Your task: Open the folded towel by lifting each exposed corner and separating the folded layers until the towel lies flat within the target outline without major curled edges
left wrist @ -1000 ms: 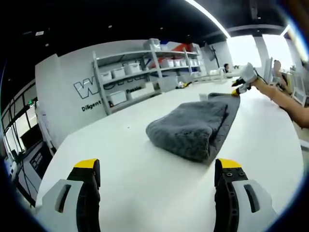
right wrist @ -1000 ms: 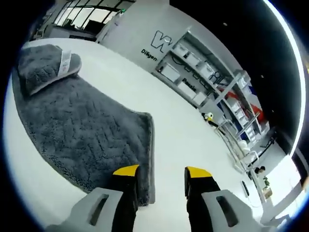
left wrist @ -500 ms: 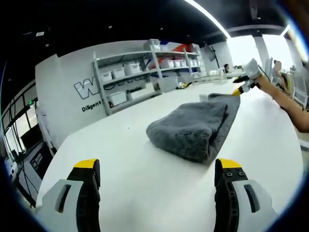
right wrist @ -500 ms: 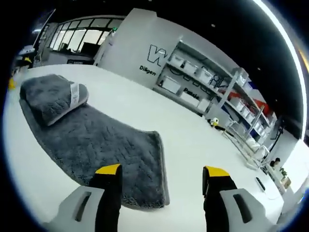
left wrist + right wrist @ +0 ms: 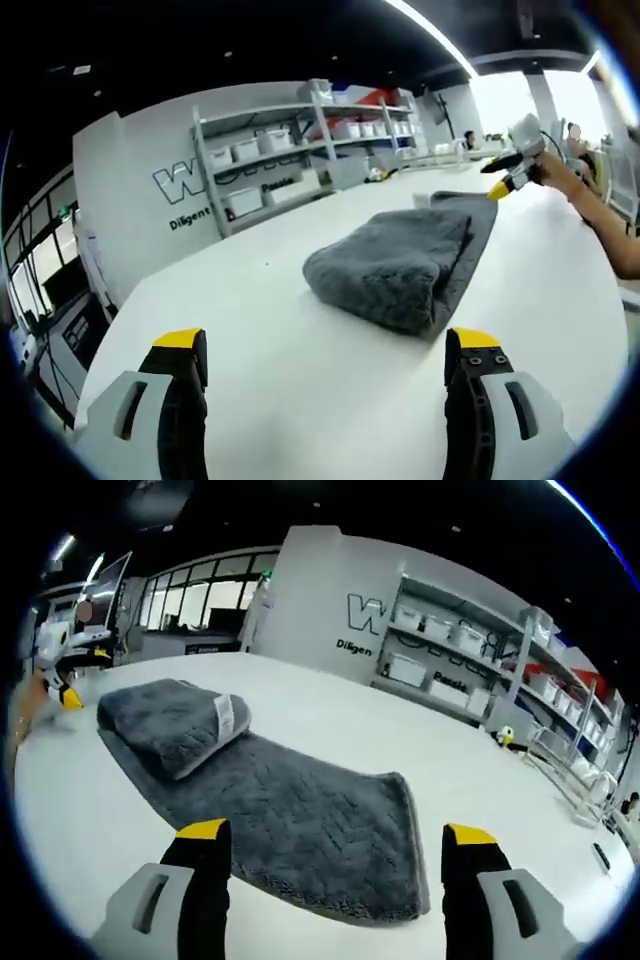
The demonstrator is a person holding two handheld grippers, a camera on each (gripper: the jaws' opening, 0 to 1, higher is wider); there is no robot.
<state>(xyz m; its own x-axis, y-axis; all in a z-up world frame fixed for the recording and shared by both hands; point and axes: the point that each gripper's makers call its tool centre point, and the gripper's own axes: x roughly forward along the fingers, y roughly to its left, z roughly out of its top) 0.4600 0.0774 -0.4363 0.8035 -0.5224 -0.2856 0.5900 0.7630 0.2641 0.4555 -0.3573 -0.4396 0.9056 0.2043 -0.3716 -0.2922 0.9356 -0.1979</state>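
A grey towel (image 5: 400, 262) lies on the white table (image 5: 270, 330), folded into a thick bundle over one flat layer. In the right gripper view, that flat layer (image 5: 320, 815) stretches toward me, and the folded bundle (image 5: 165, 720) with a white label (image 5: 226, 714) sits at its far end. My left gripper (image 5: 325, 352) is open, low over the table, well short of the towel. My right gripper (image 5: 336, 834) is open wide, with the towel's near end below its tips. It appears at the towel's far end (image 5: 500, 180), held by a person's arm.
Metal shelves with white bins (image 5: 300, 150) stand along a lettered wall beyond the table. The same shelves (image 5: 470, 665) show in the right gripper view. My left gripper (image 5: 62, 675) appears at the far left past the bundle. Bare table surrounds the towel.
My right gripper has opened from a narrow gap at the towel's end to wide, rising and drawing back from it. The left gripper and the towel bundle have stayed put.
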